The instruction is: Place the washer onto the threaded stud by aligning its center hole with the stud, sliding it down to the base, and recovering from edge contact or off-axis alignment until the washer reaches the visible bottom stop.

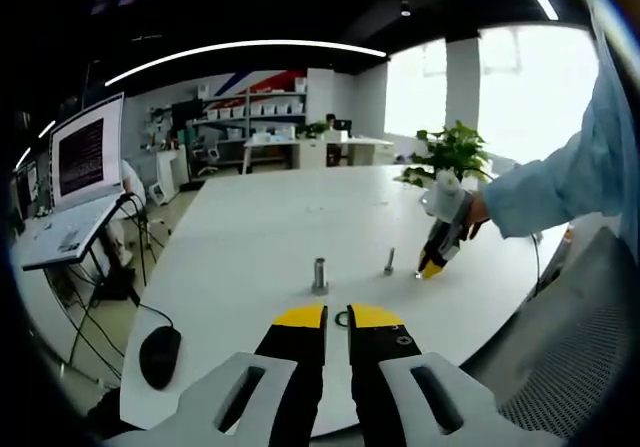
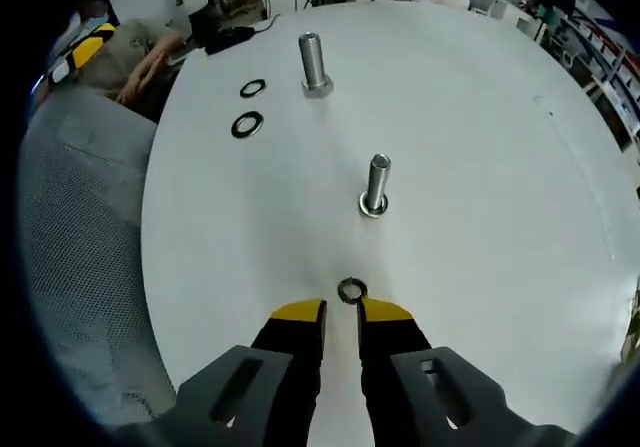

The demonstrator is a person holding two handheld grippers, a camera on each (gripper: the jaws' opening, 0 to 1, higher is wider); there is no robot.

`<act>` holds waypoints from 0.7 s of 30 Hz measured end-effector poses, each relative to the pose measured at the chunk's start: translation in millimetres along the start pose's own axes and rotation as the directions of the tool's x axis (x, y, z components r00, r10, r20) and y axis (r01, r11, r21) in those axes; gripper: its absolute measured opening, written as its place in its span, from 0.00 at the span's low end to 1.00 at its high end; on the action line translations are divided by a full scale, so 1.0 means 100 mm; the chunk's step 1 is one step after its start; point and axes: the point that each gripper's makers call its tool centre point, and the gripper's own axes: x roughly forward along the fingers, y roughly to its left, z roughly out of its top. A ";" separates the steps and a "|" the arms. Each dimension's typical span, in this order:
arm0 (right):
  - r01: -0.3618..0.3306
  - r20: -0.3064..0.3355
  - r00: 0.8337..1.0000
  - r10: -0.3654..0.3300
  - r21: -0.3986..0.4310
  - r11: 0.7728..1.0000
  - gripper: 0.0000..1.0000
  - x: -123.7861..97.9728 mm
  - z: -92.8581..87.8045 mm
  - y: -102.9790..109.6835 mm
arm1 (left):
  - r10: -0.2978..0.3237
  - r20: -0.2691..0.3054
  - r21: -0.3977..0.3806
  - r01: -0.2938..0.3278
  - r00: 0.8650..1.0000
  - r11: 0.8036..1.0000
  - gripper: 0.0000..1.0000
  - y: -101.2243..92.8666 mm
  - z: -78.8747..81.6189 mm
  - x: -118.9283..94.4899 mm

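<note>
Two threaded studs stand upright on the white table (image 2: 480,167): a thick one (image 2: 313,64) (image 1: 320,274) and a thinner one (image 2: 376,185) (image 1: 389,261) with a ring at its base. A small washer (image 2: 351,290) lies flat on the table just ahead of my right gripper (image 2: 342,313), whose jaws stand a narrow gap apart with nothing between them. In the left gripper view the right gripper (image 1: 432,267) points down at the table near the thin stud. My left gripper (image 1: 337,319) is narrowly open and holds nothing. Part of a dark washer (image 1: 343,317) shows in the gap beyond its tips.
Two dark washers (image 2: 252,88) (image 2: 246,125) lie left of the thick stud, near the table edge. A mesh chair (image 2: 70,267) stands beside the table. A black mouse (image 1: 160,355), a laptop (image 1: 85,167) and a potted plant (image 1: 455,152) sit around the table. A person's sleeve (image 1: 570,182) reaches in.
</note>
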 end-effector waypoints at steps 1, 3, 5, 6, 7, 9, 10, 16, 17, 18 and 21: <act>0.008 0.002 1.000 -0.008 0.000 1.000 0.15 0.00 0.01 -0.01 | 0.000 0.000 0.000 0.000 1.000 1.000 0.06 0.00 0.00 0.00; 0.012 0.001 1.000 -0.012 0.005 1.000 0.15 0.02 0.01 -0.02 | 0.000 -0.001 0.000 0.000 1.000 1.000 0.06 0.00 0.00 0.00; 0.023 0.008 1.000 -0.023 -0.007 1.000 0.15 0.02 0.04 -0.03 | 0.000 -0.002 0.000 0.000 1.000 1.000 0.06 0.00 0.00 0.00; 0.026 0.009 1.000 -0.026 -0.005 1.000 0.15 0.02 0.05 -0.04 | 0.000 -0.002 0.000 0.000 1.000 1.000 0.06 0.00 0.00 0.00; 0.028 0.012 1.000 -0.028 -0.002 1.000 0.15 0.03 0.06 -0.04 | 0.000 -0.001 -0.001 0.000 1.000 1.000 0.06 0.00 0.00 0.00; 0.029 0.020 0.999 -0.029 0.002 1.000 0.15 0.03 0.10 -0.05 | 0.001 -0.002 -0.002 -0.001 1.000 1.000 0.06 0.00 0.00 0.00; 0.030 0.021 0.999 -0.030 0.000 1.000 0.15 0.03 0.11 -0.05 | 0.001 -0.001 -0.001 -0.001 1.000 1.000 0.06 0.00 0.00 0.00; 0.037 0.023 0.999 -0.037 -0.002 0.999 0.15 0.05 0.14 -0.08 | 0.002 -0.002 -0.002 -0.002 1.000 1.000 0.06 0.00 0.00 0.00; 0.038 0.020 0.999 -0.038 -0.004 0.999 0.15 0.05 0.14 -0.08 | 0.002 -0.002 -0.002 -0.002 1.000 1.000 0.06 0.00 0.00 0.00; 0.039 0.015 0.999 -0.039 -0.006 0.999 0.15 0.06 0.13 -0.08 | 0.003 -0.002 -0.002 -0.003 1.000 1.000 0.06 0.00 0.00 0.00; 0.046 0.022 0.999 -0.046 0.002 0.999 0.14 0.07 0.13 -0.10 | 0.004 -0.002 -0.004 -0.004 1.000 1.000 0.06 0.01 0.00 0.00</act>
